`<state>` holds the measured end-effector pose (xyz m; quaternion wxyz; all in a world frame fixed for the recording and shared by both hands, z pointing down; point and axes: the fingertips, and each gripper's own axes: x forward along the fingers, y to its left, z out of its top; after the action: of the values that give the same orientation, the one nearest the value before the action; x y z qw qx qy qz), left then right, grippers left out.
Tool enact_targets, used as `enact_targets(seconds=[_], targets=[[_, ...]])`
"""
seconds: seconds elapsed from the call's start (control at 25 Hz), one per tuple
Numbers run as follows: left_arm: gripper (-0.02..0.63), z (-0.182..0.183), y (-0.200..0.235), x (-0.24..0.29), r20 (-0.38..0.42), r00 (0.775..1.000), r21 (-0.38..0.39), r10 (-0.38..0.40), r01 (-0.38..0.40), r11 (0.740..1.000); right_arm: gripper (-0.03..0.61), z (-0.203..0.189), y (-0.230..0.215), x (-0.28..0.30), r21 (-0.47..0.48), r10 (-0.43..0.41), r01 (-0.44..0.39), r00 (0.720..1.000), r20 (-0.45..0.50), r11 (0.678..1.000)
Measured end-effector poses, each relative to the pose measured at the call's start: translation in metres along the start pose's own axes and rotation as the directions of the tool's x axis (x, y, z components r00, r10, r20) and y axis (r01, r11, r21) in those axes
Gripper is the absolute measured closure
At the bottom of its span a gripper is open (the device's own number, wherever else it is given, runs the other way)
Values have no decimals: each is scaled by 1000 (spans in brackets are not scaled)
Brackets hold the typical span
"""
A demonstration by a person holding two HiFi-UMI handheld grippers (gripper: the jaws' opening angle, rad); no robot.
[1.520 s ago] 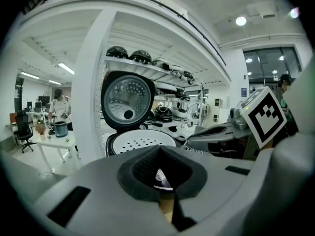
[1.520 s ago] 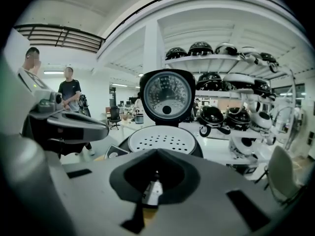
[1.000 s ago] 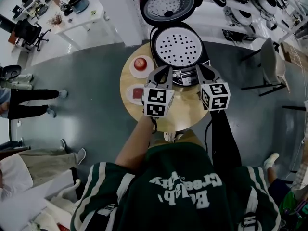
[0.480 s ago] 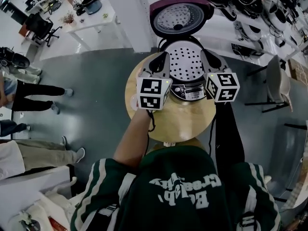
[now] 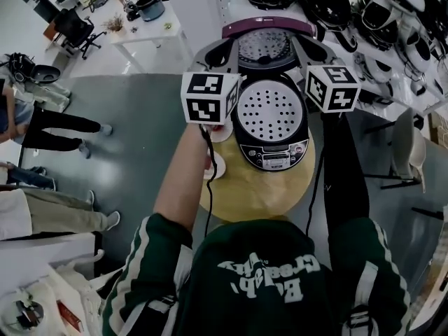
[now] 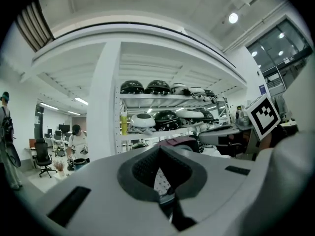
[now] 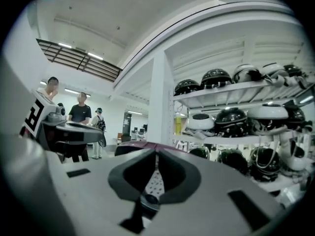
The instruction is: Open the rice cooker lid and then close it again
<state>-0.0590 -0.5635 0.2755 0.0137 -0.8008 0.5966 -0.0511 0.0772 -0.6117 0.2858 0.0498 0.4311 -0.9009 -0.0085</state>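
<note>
Grey floor spread around a small round wooden worktop (image 5: 246,191), with white tables off to one side and a shelf (image 6: 162,98) of dark and white domed items behind; we could not tell what they were. On the worktop sat the rice cooker (image 5: 271,145), its control panel facing us and a perforated tray (image 5: 270,110) showing in its mouth. The lid (image 5: 264,39), purple along its upper edge, stood fully open and tilted back behind the body. Two small dishes (image 5: 215,165) lay just beside the cooker on our left, partly hidden by our arm.

We held the left gripper (image 6: 158,151) raised at the left of the lid's upper edge. Its jaws were drawn together at the tips with nothing between them, and only a thin chink below let the dotted inner plate of the lid show through. The right gripper (image 7: 156,156) mirrored it at the lid's right side, jaws likewise closed and empty. Whether either one actually touched the lid, we could not say.

We judged the opening half finished and the closing about to begin. The next move called for getting both closed tips behind the top edge and swinging the lid forward and down evenly, then pressing near the front until the latch caught. Uneven pressure could have twisted the hinge or nudged the cooker across the worktop towards the dishes.
</note>
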Motion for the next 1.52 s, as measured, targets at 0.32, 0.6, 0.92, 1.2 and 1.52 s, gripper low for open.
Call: enact_targets(seconds=[0.32, 0.6, 0.92, 1.2, 1.52], targets=[[618, 28, 29, 53, -35, 998, 28, 45, -44, 999, 549, 26, -34, 54, -41, 41, -43, 998, -45, 998], [618, -1, 51, 99, -183, 983, -17, 24, -28, 999, 574, 16, -48, 90, -62, 76, -91, 976, -203, 994], [618, -6, 49, 101, -203, 979, -44, -3, -6, 999, 575, 10, -50, 92, 26, 101, -97, 956, -276, 995], [618, -5, 30, 76, -180, 984, 0, -12, 13, 1000, 575, 9, -36, 67, 43, 114, -106, 950, -290, 993], [618, -13, 4, 38, -189, 981, -4, -52, 52, 999, 575, -1, -18, 25, 98, 127, -102, 945, -303, 990]])
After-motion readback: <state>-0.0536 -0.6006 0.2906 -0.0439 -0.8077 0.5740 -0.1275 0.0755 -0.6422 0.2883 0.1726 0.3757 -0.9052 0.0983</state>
